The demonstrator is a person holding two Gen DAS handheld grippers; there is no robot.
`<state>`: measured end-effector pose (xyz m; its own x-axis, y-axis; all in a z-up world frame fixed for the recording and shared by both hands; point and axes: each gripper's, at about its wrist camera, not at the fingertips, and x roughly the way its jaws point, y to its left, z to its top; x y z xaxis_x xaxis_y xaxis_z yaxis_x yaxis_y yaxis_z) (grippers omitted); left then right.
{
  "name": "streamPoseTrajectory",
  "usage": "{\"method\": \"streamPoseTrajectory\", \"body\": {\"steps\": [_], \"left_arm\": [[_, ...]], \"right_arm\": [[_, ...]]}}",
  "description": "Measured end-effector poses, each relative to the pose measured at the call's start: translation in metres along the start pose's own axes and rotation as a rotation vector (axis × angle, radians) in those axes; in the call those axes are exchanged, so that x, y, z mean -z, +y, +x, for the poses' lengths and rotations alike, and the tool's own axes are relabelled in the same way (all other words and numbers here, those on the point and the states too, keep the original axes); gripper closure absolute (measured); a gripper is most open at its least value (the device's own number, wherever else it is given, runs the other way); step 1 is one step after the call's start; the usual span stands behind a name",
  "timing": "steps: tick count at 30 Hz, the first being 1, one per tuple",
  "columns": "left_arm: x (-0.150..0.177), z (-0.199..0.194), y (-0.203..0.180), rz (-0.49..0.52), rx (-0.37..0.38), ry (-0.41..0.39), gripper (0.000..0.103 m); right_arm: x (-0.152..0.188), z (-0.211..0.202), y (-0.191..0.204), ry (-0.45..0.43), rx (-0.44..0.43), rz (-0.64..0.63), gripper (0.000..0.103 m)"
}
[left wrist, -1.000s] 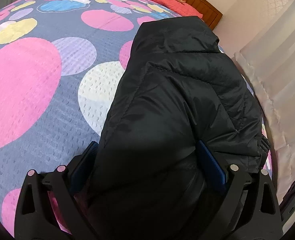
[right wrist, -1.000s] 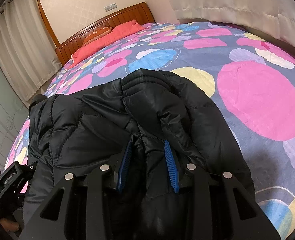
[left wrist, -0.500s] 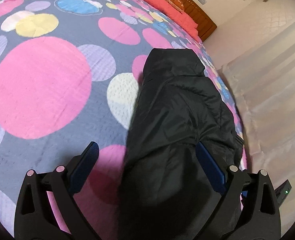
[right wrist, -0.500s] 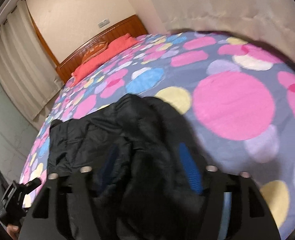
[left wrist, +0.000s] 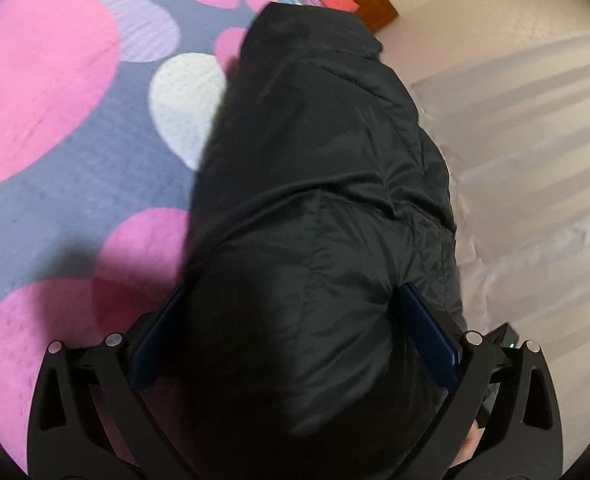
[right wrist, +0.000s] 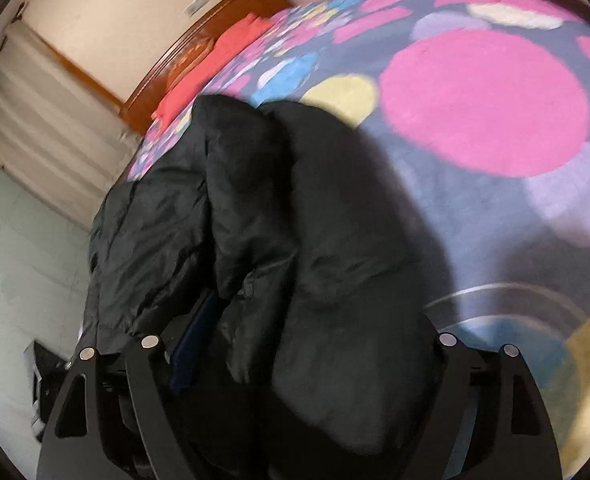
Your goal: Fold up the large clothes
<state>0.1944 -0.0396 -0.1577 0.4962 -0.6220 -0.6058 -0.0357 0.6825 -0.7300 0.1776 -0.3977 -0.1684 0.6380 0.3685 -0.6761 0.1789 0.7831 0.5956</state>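
Note:
A black puffer jacket lies bunched on the bed's polka-dot blanket, near the bed's edge. My left gripper has its jaws wide apart, and the jacket's bulk fills the space between the blue pads. In the right wrist view the jacket is folded over itself and covers my right gripper. Its jaws also stand wide apart, the left blue pad just showing, the right one hidden under fabric. Both views are blurred.
The wooden headboard and red pillows are at the far end. Pale curtains hang beside the bed. A dark device sits on the floor by the bed edge.
My right gripper opened from a narrow pinch on the jacket to wide apart. Both grippers swung and tilted over the jacket; the left one pulled back, then moved in close again.

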Motion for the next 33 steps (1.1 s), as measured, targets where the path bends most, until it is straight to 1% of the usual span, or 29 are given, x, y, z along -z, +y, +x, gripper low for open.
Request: {"method": "streamPoseTrajectory", "body": {"steps": [3,5,7,11,18,24,30,33], "left_arm": [[0.001,0.007,-0.008,0.018,0.007,0.018,0.002],[0.001,0.010,-0.014,0.046,-0.007,0.017,0.003],[0.002,0.011,-0.018,0.062,-0.012,0.012,0.004],[0.003,0.010,-0.028,0.091,-0.025,0.001,0.008],[0.001,-0.008,-0.040,0.128,-0.050,-0.030,0.008],[-0.005,-0.030,-0.041,0.150,-0.047,-0.073,0.008],[-0.029,-0.046,-0.021,0.125,-0.067,-0.120,0.009],[-0.046,-0.058,-0.006,0.118,-0.081,-0.142,0.009]], "right_arm": [[0.004,0.002,0.004,-0.006,0.011,-0.025,0.030],[0.007,0.000,0.003,-0.017,-0.013,-0.020,0.040],[0.014,-0.005,0.003,-0.028,-0.043,-0.018,0.047],[0.020,-0.010,0.004,-0.039,-0.078,0.000,0.056],[0.030,-0.009,0.027,-0.055,-0.104,-0.016,0.060],[0.027,0.005,0.055,-0.045,-0.140,-0.044,0.061],[0.016,0.042,0.102,-0.019,-0.169,-0.096,0.062],[0.013,0.057,0.117,-0.006,-0.190,-0.111,0.062]]}}
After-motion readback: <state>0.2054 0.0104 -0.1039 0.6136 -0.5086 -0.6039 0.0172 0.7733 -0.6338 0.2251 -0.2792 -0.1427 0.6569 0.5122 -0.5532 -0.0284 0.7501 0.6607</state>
